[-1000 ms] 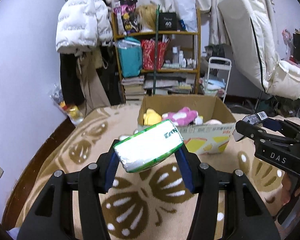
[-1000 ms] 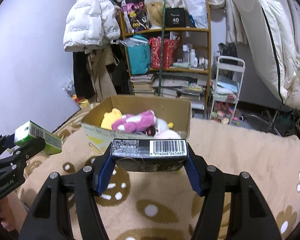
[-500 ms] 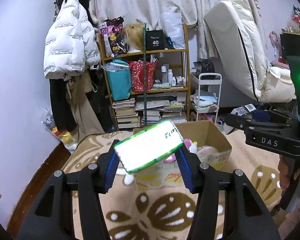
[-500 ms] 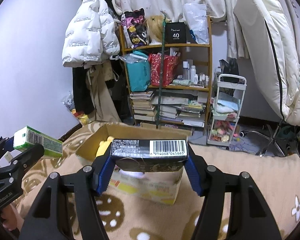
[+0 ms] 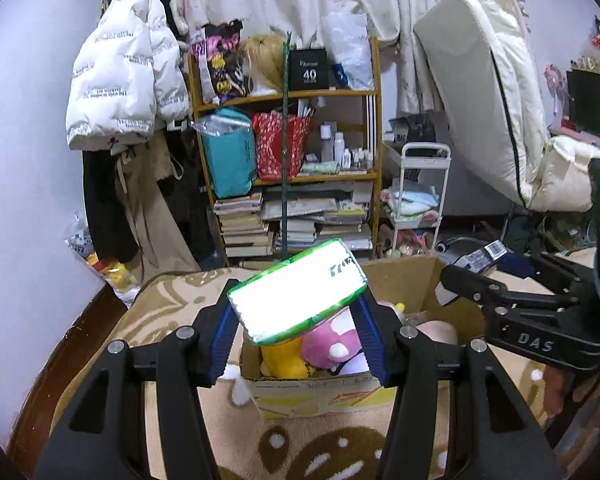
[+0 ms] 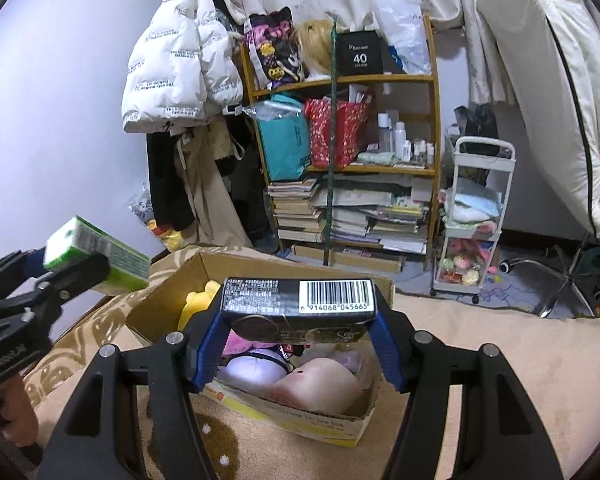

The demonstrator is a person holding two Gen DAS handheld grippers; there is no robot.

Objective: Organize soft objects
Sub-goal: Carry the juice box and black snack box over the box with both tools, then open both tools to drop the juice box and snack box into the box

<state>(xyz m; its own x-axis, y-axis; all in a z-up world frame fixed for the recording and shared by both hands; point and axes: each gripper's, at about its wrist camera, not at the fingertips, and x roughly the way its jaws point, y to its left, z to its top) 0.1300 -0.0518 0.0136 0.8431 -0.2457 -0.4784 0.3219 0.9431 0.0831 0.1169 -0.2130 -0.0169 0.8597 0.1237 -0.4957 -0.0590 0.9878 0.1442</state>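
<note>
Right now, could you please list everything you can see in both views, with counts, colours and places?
Green-edged soft pack: one, green and white, clamped in the left gripper.
Black barcoded pack: one, black, clamped in the right gripper.
Open cardboard box: one, brown, on the blanket.
Plush toys: several, yellow, pink, white, inside the box.
Patterned blanket: one, beige and brown, under the box.
Wooden shelf unit: one, behind the box.
White puffer jacket: one, hanging left.
Left gripper: black, blue pads.
Right gripper: black, blue pads.
</note>
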